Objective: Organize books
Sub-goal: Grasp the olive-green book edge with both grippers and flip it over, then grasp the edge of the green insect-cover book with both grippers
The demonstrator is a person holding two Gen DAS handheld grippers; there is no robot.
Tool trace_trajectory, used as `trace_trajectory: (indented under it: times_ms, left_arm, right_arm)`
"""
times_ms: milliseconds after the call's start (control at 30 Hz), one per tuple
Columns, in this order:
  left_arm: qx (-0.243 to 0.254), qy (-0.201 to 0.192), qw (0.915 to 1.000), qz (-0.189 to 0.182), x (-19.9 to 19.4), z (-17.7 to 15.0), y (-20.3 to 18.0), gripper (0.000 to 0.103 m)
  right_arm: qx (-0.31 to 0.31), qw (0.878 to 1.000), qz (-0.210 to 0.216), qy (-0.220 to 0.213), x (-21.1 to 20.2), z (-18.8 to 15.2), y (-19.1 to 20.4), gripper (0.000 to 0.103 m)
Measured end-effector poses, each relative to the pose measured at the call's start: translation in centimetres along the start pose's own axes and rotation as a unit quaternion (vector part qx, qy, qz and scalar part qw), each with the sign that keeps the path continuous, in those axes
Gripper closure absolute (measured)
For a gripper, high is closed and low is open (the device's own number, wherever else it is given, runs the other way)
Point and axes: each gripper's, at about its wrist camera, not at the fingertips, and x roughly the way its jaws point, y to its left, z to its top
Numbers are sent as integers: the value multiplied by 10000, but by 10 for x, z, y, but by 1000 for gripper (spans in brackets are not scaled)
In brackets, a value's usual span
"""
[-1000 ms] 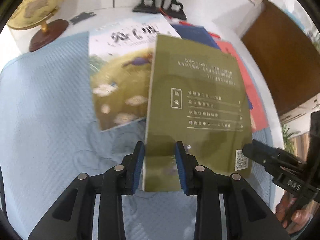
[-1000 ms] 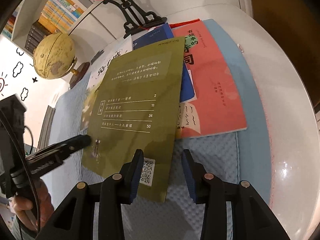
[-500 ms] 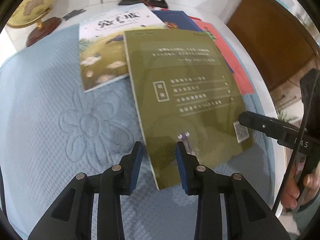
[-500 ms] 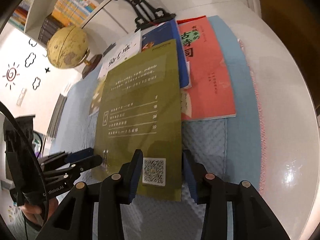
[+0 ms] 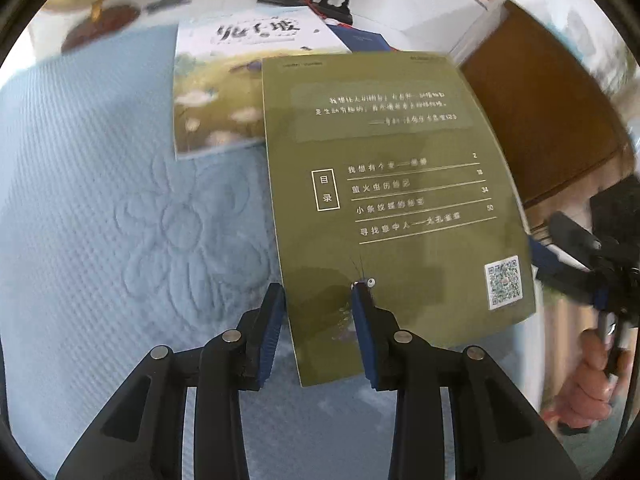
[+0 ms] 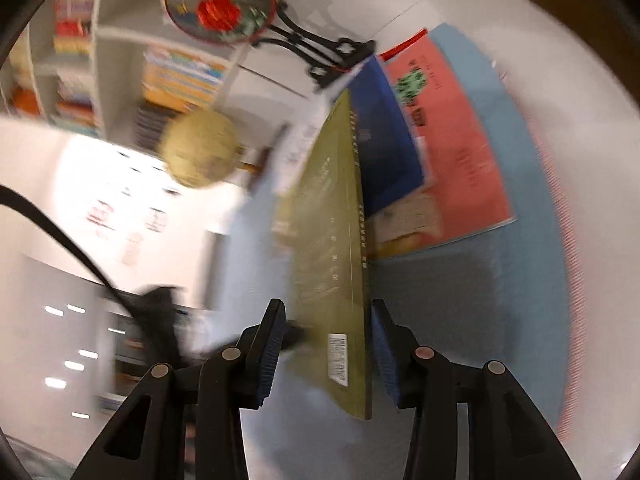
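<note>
Left gripper [image 5: 318, 334] narrowly parted, clamping the near edge of the thin olive-green paperback book [image 5: 392, 208]. Right gripper [image 6: 326, 350] opening, book corner between its pads, apparently untouched. Long axis pointing away from fingers, over the pale blue quilted mat [image 5: 100, 200]; coral book [image 6: 452, 140] beyond, rightward.

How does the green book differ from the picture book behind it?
The green book is held off the mat in the left gripper; the picture book lies flat. The green book's cover is plain with text and a QR code; the picture book's shows a colourful picture. Both are thin books.
</note>
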Motion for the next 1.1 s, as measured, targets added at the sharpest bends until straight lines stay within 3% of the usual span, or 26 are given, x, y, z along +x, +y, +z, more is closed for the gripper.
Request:
trace_trajectory:
  times_ms: [33,167,300,400,533,600,733,900,1000,1100]
  left_arm:
    - [-119,-15,9999,-120,0,-2,4,72]
    - [-203,-55,9996,-183,-1,-4,8,72]
    - [-264,-107,9989,-364,-10,-12,14,72]
    - [-395,-207,9981,-420,-22,-19,20,72]
    - [-580,-321,9973,-309,-37,-29,32,72]
    - [-750,-391,9963,-168,-49,-40,47,72]
    - [-1268,-680,9892,286,-82,-67,90,72]
    - [-1887,-1033,9648,1510,-128,-110,162,72]
    - [-2115,-1004,9599,1543,-142,-123,183,72]
    - [-1919,-1026,9645,1500,-146,-123,177,72]
  right_arm:
    - [184,9995,240,48,5,-1,-3,60]
    - [32,9993,-362,58,28,0,3,60]
    - [-540,9974,-469,69,30,2,43,61]
    - [-1572,9837,-855,189,39,-5,100,62]
    - [-2544,9607,-1052,365,64,-22,157,61]
    - [-2792,9532,-1033,520,82,-32,174,61]
    - [-2774,9533,-743,932,119,-48,178,61]
    - [-2404,9581,-623,1429,155,-62,159,61]
    - [-2412,9546,-940,1471,161,-65,145,61]
    - [-2350,9510,-1381,1461,165,-66,124,55]
